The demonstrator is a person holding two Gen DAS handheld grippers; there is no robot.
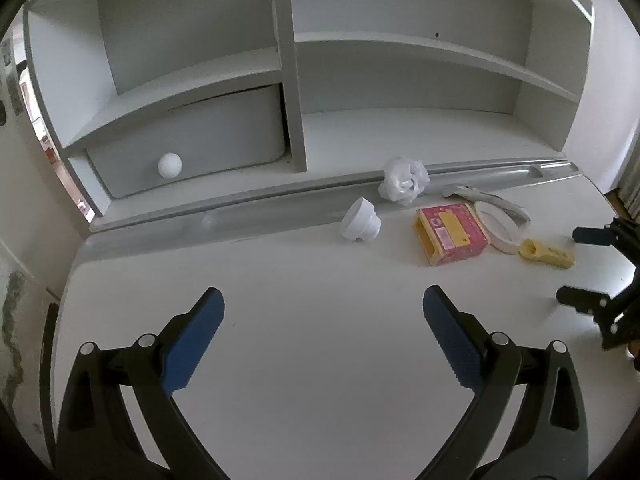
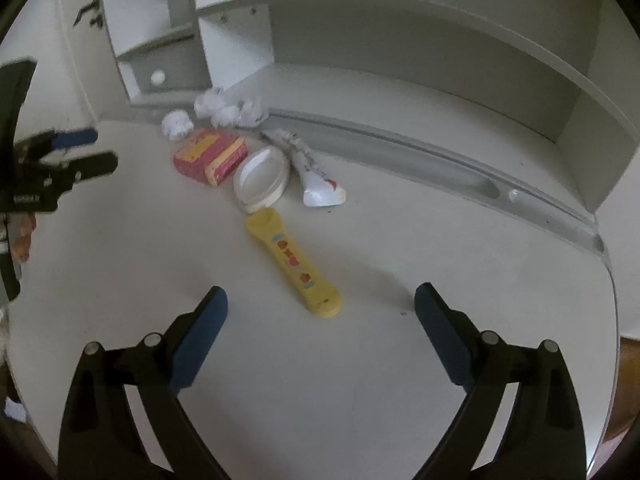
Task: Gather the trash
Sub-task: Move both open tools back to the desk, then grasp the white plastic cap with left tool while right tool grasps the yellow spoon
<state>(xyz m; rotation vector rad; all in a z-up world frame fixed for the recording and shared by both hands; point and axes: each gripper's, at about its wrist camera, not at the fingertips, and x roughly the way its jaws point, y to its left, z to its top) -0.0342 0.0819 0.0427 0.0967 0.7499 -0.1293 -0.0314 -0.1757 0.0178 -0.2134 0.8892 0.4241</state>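
Both claws wide apart over a white surface with trash on it.
The white surface [image 2: 360,360] holds a pink and yellow cardboard box [image 2: 209,155], a long yellow plastic stick [image 2: 294,262] touching a round white lid [image 2: 262,178], and crumpled white paper [image 2: 228,108] at the far side. The left claw [image 1: 323,308] and the right claw [image 2: 321,304] are spread, holding nothing.

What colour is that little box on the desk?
The box is pink with yellow panels, clearest in the right wrist view.
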